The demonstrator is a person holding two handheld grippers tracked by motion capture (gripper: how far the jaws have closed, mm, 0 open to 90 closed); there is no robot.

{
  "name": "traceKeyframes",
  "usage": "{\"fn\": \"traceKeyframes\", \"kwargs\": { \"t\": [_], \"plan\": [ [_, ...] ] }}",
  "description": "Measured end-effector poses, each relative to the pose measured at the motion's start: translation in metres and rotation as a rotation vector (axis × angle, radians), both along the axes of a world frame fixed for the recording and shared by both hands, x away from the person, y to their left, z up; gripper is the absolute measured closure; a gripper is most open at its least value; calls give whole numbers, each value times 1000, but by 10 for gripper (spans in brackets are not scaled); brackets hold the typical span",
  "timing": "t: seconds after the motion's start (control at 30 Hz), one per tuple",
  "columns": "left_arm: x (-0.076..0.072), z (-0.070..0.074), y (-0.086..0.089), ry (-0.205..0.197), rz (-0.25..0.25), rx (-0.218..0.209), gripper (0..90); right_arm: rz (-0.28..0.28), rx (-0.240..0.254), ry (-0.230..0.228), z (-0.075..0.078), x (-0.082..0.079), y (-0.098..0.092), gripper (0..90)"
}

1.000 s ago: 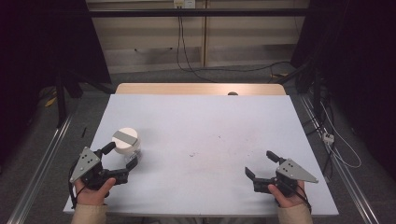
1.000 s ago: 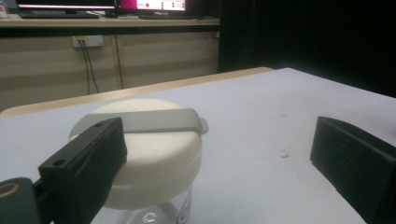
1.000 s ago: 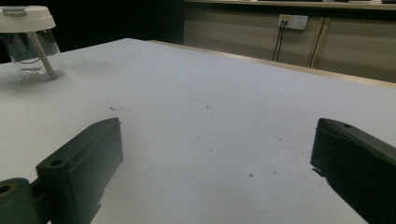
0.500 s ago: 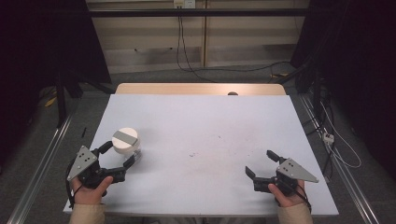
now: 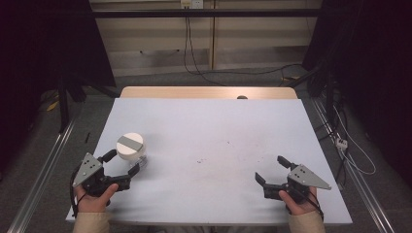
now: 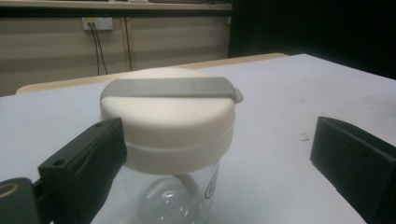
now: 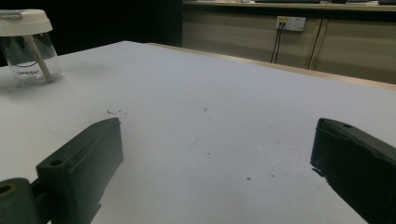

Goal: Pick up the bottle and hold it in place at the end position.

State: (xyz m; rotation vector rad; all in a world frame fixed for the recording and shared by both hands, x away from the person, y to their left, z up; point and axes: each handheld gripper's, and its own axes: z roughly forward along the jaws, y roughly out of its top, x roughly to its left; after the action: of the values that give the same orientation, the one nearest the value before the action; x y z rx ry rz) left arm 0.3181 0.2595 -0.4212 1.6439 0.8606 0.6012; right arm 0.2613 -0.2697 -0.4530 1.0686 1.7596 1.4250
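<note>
A clear glass jar (image 5: 130, 148) with a cream lid and a grey strip across the lid stands upright on the white table (image 5: 209, 141), near its left front. My left gripper (image 5: 122, 162) is open, its jaws on either side of the jar just in front of it. In the left gripper view the jar (image 6: 168, 135) sits close up between the two black jaws, nearer the left one. My right gripper (image 5: 272, 170) is open at the right front of the table with nothing between its jaws. From the right gripper view the jar (image 7: 29, 46) stands far off.
A wooden strip (image 5: 209, 92) runs along the table's far edge, with a small dark thing (image 5: 241, 97) on it. Cables (image 5: 194, 63) lie on the floor behind. A metal rail (image 5: 43, 165) runs along the left side. Small dark specks (image 5: 201, 159) mark the table's middle.
My left gripper has drawn back toward the table's front left, so the jar now sits at its jaw tips. The right gripper has not moved.
</note>
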Motion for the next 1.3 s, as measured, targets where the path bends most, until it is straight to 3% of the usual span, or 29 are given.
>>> {"fn": "traceKeyframes", "kwargs": {
  "t": [0.17,0.33,0.9,1.1,1.27,1.3],
  "plan": [
    [0,-3,1,9,9,6,33,3,-3,4,0,0,1,18],
    [4,-8,2,53,34,19,32,5,-8,-2,0,0,2,18],
    [34,-22,-10,130,54,73,37,10,-12,-7,2,1,4,19],
    [40,-25,-14,132,81,87,39,9,-14,-13,2,0,4,19],
    [43,-26,-16,128,94,67,53,8,-11,-11,2,0,4,20],
    [44,-26,-16,130,83,86,55,8,-12,-13,3,0,4,20]
  ]
}}
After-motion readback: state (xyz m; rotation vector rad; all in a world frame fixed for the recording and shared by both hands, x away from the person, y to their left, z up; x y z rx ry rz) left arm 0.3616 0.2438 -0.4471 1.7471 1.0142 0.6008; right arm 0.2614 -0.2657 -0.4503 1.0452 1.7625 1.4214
